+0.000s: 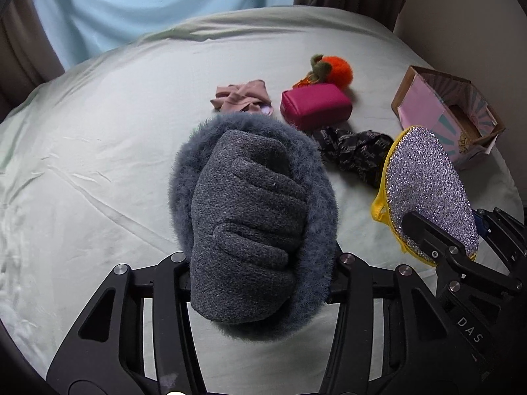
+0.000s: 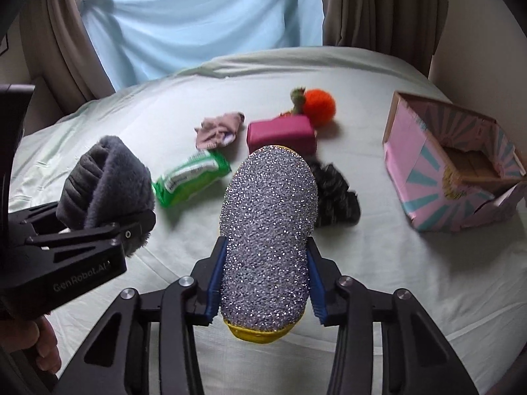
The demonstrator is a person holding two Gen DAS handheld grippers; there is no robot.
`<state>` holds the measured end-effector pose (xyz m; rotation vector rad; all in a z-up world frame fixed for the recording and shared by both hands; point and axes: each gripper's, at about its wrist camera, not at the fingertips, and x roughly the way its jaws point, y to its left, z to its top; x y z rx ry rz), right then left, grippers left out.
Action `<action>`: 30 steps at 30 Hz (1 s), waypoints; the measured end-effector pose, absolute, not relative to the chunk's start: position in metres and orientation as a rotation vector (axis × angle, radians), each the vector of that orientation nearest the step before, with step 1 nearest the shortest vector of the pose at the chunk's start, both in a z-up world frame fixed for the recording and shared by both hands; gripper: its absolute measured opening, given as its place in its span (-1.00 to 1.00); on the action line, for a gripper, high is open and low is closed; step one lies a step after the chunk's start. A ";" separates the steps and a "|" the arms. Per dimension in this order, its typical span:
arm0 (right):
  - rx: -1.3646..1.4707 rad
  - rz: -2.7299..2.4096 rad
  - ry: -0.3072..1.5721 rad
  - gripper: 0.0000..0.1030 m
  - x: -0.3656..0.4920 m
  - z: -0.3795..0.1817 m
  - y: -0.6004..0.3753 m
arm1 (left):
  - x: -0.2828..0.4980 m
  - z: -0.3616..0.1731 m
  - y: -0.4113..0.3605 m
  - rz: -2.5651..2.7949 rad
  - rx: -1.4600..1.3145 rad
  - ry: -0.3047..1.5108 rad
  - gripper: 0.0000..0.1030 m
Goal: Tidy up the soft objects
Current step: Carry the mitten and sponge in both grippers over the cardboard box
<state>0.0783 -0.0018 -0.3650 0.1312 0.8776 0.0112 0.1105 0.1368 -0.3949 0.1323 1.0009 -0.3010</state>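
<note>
Two soft things are held at once, one in each gripper, both lifted above a pale green bedsheet (image 2: 411,279). At the centre of the right wrist view, the right gripper (image 2: 265,283) has its jaws closed narrow on a glittery silver scrubbing pad (image 2: 268,230) with a yellow backing; the pad is a long oval, its long axis running straight out from the jaws, up the frame. At the centre of the left wrist view, the left gripper (image 1: 260,283) is clamped on a grey knitted glove (image 1: 247,223) with a fluffy blue-grey fur cuff, bunched into a rounded bundle.

A pink and teal cardboard box (image 2: 415,168), open at the top, sits at the right of both views. It lies up and to the right of the pad, and the right gripper looks the nearer to it, so it seems the likely place to drop things.

Loose on the sheet further up the frame lie a green crinkly wipes packet (image 2: 191,177), a dusty pink cloth (image 2: 217,130), a smooth magenta pouch (image 2: 280,135), a fuzzy orange pompom toy (image 2: 318,103) and a dark patterned cloth (image 2: 334,194).
</note>
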 end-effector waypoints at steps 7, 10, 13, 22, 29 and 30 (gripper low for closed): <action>0.135 0.043 0.838 -0.22 0.081 -0.294 -0.052 | 0.105 -0.321 0.090 -0.261 0.093 0.955 -0.14; 0.125 0.068 0.831 -0.22 0.085 -0.265 -0.080 | 0.105 -0.292 0.066 -0.237 0.063 0.939 -0.14; 0.108 0.080 0.823 -0.22 0.091 -0.238 -0.112 | 0.107 -0.265 0.034 -0.215 0.029 0.931 -0.14; 0.154 0.045 0.872 -0.22 0.114 -0.203 -0.237 | 0.132 -0.225 -0.090 -0.219 0.014 0.939 -0.14; 0.214 -0.027 0.971 -0.22 0.140 -0.217 -0.340 | 0.175 -0.244 -0.185 -0.279 0.037 1.022 -0.14; 0.220 -0.033 0.987 -0.22 0.143 -0.222 -0.349 | 0.181 -0.250 -0.197 -0.286 0.040 1.037 -0.14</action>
